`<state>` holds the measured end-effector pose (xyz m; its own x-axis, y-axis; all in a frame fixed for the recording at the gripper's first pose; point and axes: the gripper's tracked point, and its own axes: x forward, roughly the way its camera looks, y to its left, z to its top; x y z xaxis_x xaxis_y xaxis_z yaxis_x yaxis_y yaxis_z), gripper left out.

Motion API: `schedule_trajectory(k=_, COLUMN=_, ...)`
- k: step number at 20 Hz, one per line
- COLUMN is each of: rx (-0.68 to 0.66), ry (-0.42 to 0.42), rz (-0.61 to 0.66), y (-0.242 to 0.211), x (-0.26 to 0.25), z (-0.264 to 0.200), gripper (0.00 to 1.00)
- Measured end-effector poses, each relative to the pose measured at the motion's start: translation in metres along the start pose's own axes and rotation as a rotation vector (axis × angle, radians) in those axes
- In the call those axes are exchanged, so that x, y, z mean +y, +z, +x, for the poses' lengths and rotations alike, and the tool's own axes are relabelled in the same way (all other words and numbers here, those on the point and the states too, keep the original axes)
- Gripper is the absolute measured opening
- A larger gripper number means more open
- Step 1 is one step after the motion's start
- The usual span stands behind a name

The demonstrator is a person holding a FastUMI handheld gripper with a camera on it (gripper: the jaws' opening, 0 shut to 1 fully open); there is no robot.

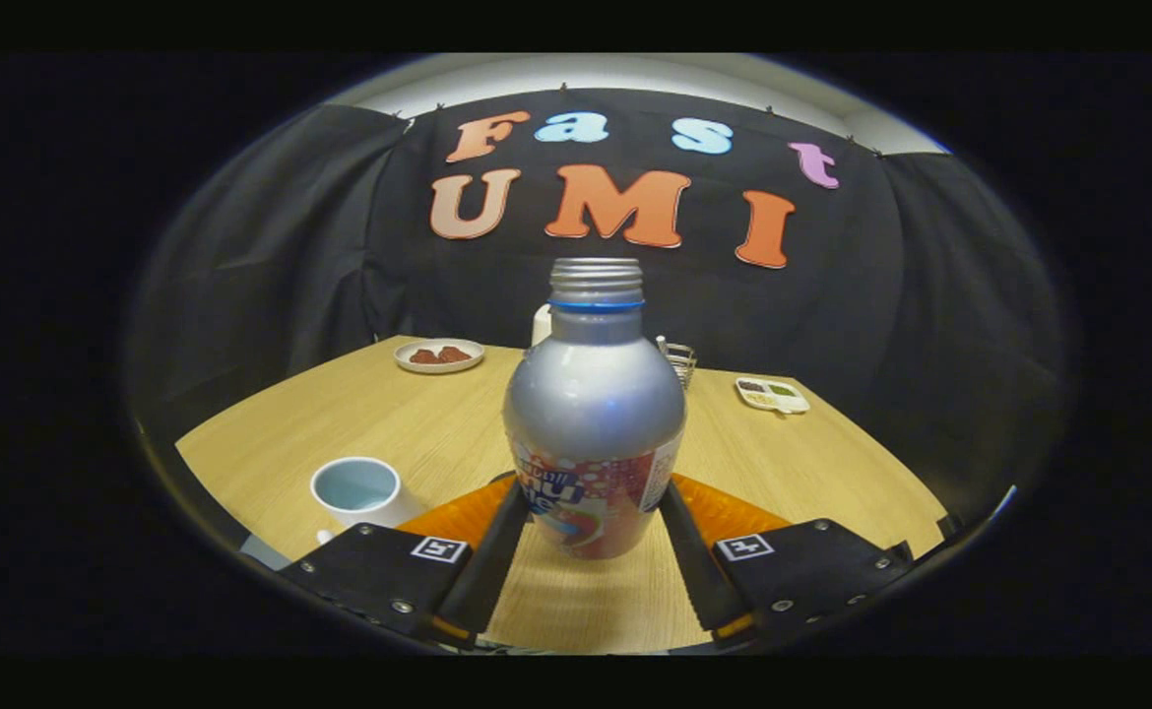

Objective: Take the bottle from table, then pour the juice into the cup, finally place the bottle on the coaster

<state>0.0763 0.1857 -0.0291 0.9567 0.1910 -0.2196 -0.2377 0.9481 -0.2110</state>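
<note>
A silver bottle (594,414) with a colourful label and an open, capless threaded neck stands upright between my fingers. My gripper (593,500) is shut on its lower body, one black finger (493,551) pressing each side. An orange round coaster (734,514) lies on the wooden table (812,463) just behind and under the bottle, showing on both sides of the fingers. I cannot tell whether the bottle's base touches it. A white cup (360,490) with a pale blue inside stands on the table left of my left finger.
Beyond the bottle, a white plate (439,355) with reddish-brown food sits at the far left. A small wire basket (679,360) and a white container (541,323) stand just behind the bottle. A white compartment dish (772,395) lies at the far right.
</note>
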Motion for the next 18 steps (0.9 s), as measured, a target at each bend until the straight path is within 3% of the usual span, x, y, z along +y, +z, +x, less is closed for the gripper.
schedule_trajectory(k=6, rx=-0.011, ry=-0.001, rz=0.006, y=0.000, x=0.000, z=0.006, gripper=0.77)
schedule_trajectory(k=11, rx=0.010, ry=-0.033, rz=0.081, y=-0.024, x=-0.024, z=0.046, gripper=0.77)
schedule_trajectory(k=14, rx=0.017, ry=0.018, rz=0.149, y=-0.026, x=-0.008, z=0.068, gripper=0.77)
schedule_trajectory(k=18, rx=0.035, ry=0.079, rz=0.109, y=-0.028, x=0.024, z=0.096, gripper=0.77)
